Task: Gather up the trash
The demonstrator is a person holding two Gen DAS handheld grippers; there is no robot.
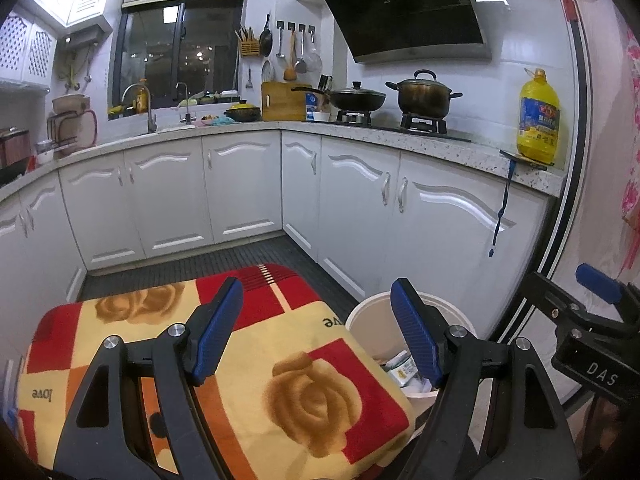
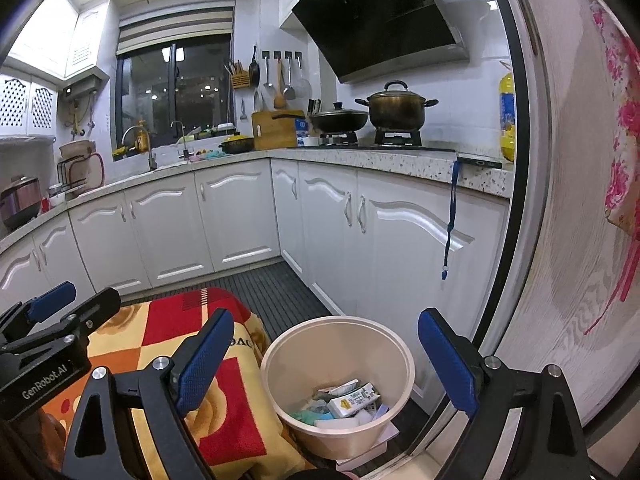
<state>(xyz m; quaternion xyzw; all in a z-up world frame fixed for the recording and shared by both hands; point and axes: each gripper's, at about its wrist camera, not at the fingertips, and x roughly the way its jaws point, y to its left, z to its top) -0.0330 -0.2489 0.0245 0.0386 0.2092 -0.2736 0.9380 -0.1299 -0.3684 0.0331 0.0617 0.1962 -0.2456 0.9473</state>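
Observation:
A cream waste bin (image 2: 280,364) stands on the kitchen floor beside a table draped in a rose-patterned cloth (image 2: 168,320). Inside it lie cartons and wrappers (image 2: 348,398). My right gripper (image 2: 326,360) hangs open above the bin with nothing between its blue pads. My left gripper (image 1: 318,328) is open and empty too, raised over the cloth (image 1: 256,380), with the bin (image 1: 368,312) just behind its right finger. Each gripper shows at the edge of the other's view: the right gripper (image 1: 592,312) and the left gripper (image 2: 44,320).
White base cabinets (image 1: 240,188) wrap around an L-shaped counter. A wok and a pot (image 1: 424,94) sit on the stove, and an oil bottle (image 1: 538,116) stands near the counter's end. A dark-framed door (image 2: 560,200) rises at the right. Dark floor mat (image 2: 280,292) runs along the cabinets.

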